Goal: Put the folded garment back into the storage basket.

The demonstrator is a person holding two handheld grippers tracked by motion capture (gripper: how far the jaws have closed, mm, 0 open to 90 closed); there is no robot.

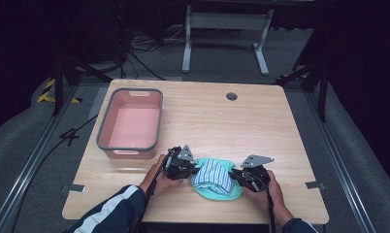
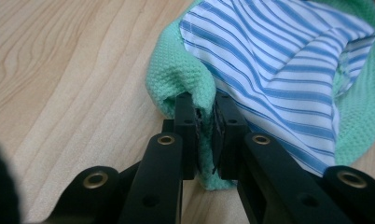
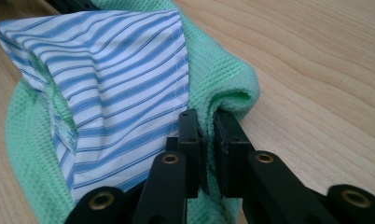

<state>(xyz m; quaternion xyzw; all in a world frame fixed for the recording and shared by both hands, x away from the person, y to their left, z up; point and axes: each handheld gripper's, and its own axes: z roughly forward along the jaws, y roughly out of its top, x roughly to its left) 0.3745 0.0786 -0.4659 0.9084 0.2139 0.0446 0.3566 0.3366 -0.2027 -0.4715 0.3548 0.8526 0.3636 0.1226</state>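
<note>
A rumpled green waffle-knit cloth (image 1: pixel 217 193) with a blue-and-white striped lining (image 1: pixel 213 174) lies at the wooden table's (image 1: pixel 261 126) near edge. The left gripper (image 2: pixel 203 128) pinches its knitted edge on one side, the right gripper (image 3: pixel 207 140) pinches the other. A pink rectangular tub (image 1: pixel 131 123) sits far left.

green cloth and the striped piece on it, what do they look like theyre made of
Green cloth: a soft knit or waffle-weave fabric, matte, judging by its bumpy grid texture. Striped piece: thin, smooth woven fabric, perhaps shirt cotton, with crisp blue and white stripes and a stitched hem.
</note>
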